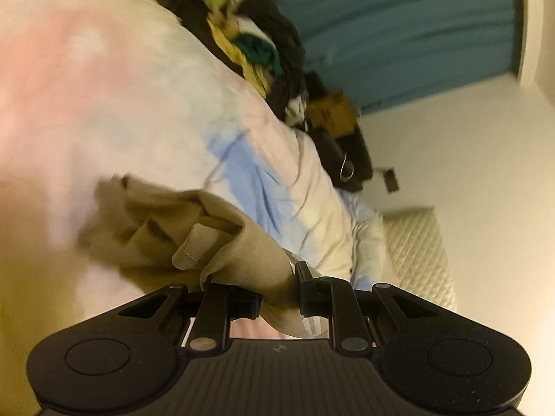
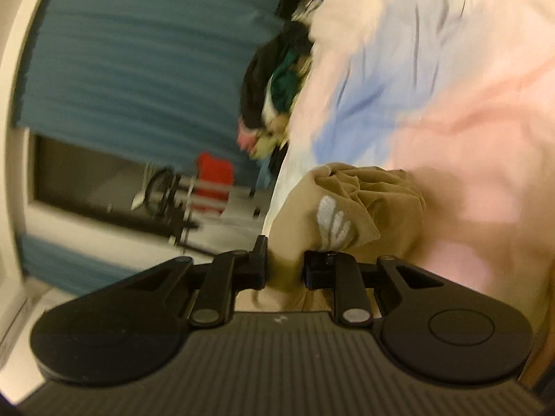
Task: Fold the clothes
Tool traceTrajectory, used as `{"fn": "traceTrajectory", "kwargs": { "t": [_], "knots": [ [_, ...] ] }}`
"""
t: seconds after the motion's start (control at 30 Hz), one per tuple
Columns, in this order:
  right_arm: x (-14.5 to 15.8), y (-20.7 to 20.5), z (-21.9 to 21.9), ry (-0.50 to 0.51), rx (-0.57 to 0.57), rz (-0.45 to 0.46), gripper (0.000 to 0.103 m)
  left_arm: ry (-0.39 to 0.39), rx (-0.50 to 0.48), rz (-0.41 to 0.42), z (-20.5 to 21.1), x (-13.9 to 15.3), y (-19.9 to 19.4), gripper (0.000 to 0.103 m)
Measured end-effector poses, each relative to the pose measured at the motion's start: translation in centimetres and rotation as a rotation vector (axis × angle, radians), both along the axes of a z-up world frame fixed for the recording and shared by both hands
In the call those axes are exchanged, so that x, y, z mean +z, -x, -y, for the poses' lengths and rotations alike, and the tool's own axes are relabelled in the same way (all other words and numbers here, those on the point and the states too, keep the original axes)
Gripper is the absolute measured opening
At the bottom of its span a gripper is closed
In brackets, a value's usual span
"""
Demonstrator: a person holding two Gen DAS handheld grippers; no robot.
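A tan garment (image 1: 194, 228) with a ribbed hem lies bunched on the pastel bedsheet (image 1: 104, 86). My left gripper (image 1: 279, 294) is shut on a fold of it, cloth bulging between the jaws. In the right wrist view the same tan garment (image 2: 360, 204) shows a white leaf logo (image 2: 333, 223), and my right gripper (image 2: 285, 270) is shut on another part of it. Both views are tilted and blurred.
A pile of dark and coloured clothes (image 1: 256, 45) sits at the far edge of the bed, with a brown box (image 1: 333, 111) beside it. Teal curtains (image 2: 138, 52) hang behind. A red-striped item (image 2: 211, 187) and a black frame stand on the floor.
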State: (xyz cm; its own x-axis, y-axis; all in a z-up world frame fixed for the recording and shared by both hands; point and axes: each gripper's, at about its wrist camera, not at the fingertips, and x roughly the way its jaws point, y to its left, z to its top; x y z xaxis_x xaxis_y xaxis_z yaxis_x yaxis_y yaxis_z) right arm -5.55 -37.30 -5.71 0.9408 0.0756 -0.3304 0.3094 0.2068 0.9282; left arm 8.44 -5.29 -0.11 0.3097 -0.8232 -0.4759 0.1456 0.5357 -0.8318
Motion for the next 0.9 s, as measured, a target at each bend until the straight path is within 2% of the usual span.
{"fn": "traceTrajectory", "kwargs": {
  "t": [0.17, 0.23, 0.33, 0.43, 0.53, 0.6, 0.73, 0.8, 0.87, 0.9],
  "knots": [
    [2.9, -7.9, 7.9, 0.096, -0.055, -0.066, 0.023, -0.03, -0.052, -0.006, 10.2, 1.6, -10.5, 0.02],
    [4.6, -11.4, 11.2, 0.159, -0.09, -0.053, 0.023, -0.016, -0.053, 0.037, 14.4, 2.7, -14.8, 0.02],
    [4.0, -14.2, 13.7, 0.225, -0.125, -0.045, 0.023, 0.009, -0.056, 0.13, 20.0, 4.3, -19.8, 0.02],
    [3.2, -16.8, 16.1, 0.29, -0.158, -0.036, 0.023, 0.024, -0.044, 0.205, 23.7, 3.9, -22.7, 0.02],
    [2.5, -19.5, 18.4, 0.354, -0.191, -0.028, 0.023, -0.012, -0.062, 0.27, 26.4, 1.2, -23.8, 0.02],
    [-0.6, -19.4, 18.7, 0.373, -0.179, -0.075, 0.023, -0.054, -0.087, 0.27, 27.1, -2.0, -23.3, 0.02],
    [-7.3, -17.5, 17.4, 0.317, -0.113, -0.199, 0.021, -0.172, -0.157, 0.214, 25.8, -8.8, -21.2, 0.02],
    [-9.7, -15.9, 16.4, 0.287, -0.101, -0.222, 0.021, -0.183, -0.175, 0.204, 24.4, -10.7, -20.5, 0.02],
    [-10.9, -14.9, 15.6, 0.266, -0.096, -0.236, 0.021, -0.187, -0.181, 0.198, 23.3, -11.9, -19.7, 0.02],
    [-10.9, -14.8, 15.4, 0.26, -0.086, -0.247, 0.021, -0.218, -0.188, 0.218, 23.2, -11.8, -19.3, 0.022]
  ]
}}
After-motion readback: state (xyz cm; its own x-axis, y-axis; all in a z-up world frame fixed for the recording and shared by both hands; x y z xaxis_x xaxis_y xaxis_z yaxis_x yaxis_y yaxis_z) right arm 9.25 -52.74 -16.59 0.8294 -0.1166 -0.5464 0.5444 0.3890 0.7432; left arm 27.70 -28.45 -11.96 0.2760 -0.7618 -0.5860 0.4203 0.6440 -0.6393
